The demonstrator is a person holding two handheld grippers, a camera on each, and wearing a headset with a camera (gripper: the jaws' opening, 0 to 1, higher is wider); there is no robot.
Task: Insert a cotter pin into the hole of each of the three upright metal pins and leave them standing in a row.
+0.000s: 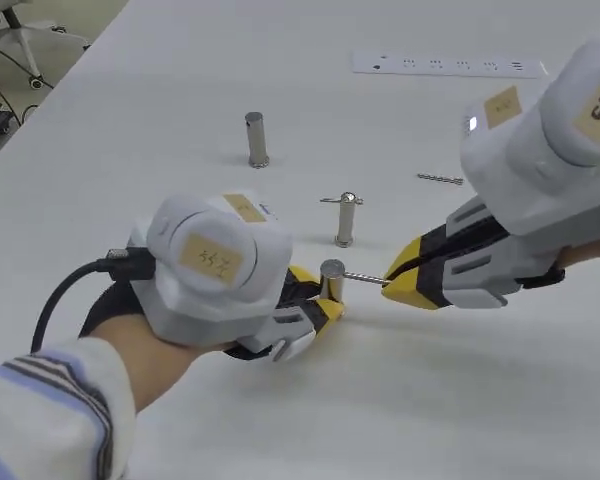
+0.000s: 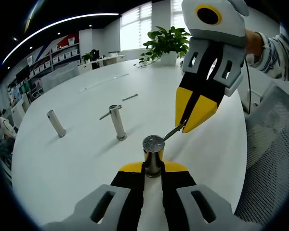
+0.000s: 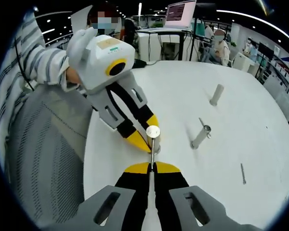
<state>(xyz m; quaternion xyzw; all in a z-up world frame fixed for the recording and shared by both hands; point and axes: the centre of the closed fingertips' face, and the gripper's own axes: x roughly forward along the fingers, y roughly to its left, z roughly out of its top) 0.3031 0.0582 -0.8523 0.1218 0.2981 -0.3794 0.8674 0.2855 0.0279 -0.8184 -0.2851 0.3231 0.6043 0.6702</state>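
Note:
My left gripper (image 1: 325,300) (image 2: 153,167) is shut on an upright metal pin (image 1: 332,276) (image 2: 153,153) (image 3: 153,134) near the table's front. My right gripper (image 1: 392,285) (image 3: 152,166) is shut on a cotter pin (image 1: 361,278) (image 2: 170,132) whose tip touches the held pin's head. A second metal pin (image 1: 346,220) (image 2: 117,122) (image 3: 201,137) stands behind with a cotter pin through its top. The third metal pin (image 1: 256,139) (image 2: 56,123) (image 3: 216,95) stands bare further back left. A loose cotter pin (image 1: 439,179) (image 2: 130,97) (image 3: 243,173) lies on the white table (image 1: 180,120).
A white power strip (image 1: 450,66) lies at the far side of the table. Chair legs (image 1: 20,45) stand off the table's left edge. A potted plant (image 2: 166,45) and desks with people stand beyond the table.

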